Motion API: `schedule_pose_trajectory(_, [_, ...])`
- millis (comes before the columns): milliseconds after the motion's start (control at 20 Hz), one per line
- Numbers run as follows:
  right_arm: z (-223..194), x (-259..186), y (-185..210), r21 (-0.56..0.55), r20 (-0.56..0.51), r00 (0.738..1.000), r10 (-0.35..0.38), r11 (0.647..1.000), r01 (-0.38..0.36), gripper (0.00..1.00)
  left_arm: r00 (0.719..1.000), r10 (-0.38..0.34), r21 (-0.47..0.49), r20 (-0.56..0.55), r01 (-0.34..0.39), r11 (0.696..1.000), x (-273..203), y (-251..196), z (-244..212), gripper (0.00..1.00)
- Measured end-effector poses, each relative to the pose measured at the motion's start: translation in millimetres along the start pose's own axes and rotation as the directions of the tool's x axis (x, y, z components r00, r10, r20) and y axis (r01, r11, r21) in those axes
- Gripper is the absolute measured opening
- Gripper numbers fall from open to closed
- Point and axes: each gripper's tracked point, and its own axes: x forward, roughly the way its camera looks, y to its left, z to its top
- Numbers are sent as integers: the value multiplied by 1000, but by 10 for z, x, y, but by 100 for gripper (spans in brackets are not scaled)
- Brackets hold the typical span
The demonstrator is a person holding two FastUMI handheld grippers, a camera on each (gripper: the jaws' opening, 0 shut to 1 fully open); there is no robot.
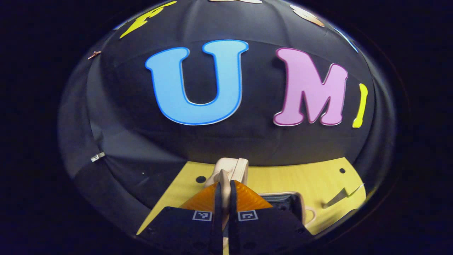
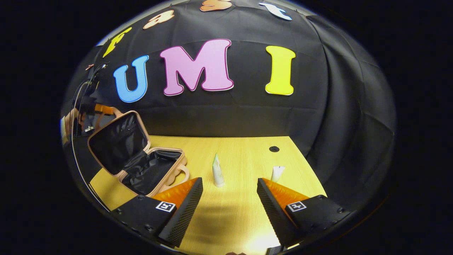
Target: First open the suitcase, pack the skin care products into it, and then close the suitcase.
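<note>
A pink-beige suitcase (image 2: 141, 166) stands open at the table's left, its lid (image 2: 118, 141) raised and its dark lining showing. My left gripper (image 1: 223, 184) is shut on the lid's top rim (image 1: 231, 168); in the right gripper view it appears beyond the lid, held by a hand (image 2: 72, 122). A white-and-green tube (image 2: 217, 171) stands upright mid-table. A smaller white tube (image 2: 277, 173) stands to its right. My right gripper (image 2: 230, 198) hovers open over the near table, short of both tubes, with nothing between its fingers.
The yellow wooden table (image 2: 240, 212) has a round cable hole (image 2: 274, 148) near its back right corner. Black cloth walls close in the back and right. The suitcase's handle (image 2: 177, 177) juts toward the right gripper's left finger.
</note>
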Motion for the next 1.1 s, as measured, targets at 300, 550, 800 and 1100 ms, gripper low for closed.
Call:
schedule_pose_trajectory(300, [4, 241, -31, 64, 8, 994, -109, 992, 108, 98, 993, 71, -31, -95, -74, 997, 800, 1270, -676, 12])
schedule_pose_trajectory(550, [-187, 541, -428, 4, -34, 977, -210, 978, 210, 98, 969, 8, -158, -246, -49, 986, 1489, 1550, -1547, 12])
schedule_pose_trajectory(800, [-186, 622, -576, 58, -15, 964, -267, 962, 267, 98, 945, 121, -162, -305, -176, 971, 1625, 1749, -2080, 24])
schedule_pose_trajectory(1100, [-71, 671, -651, 48, 5, 971, -237, 970, 237, 98, 981, 190, -14, 25, -190, 982, 699, 1372, -898, 97])
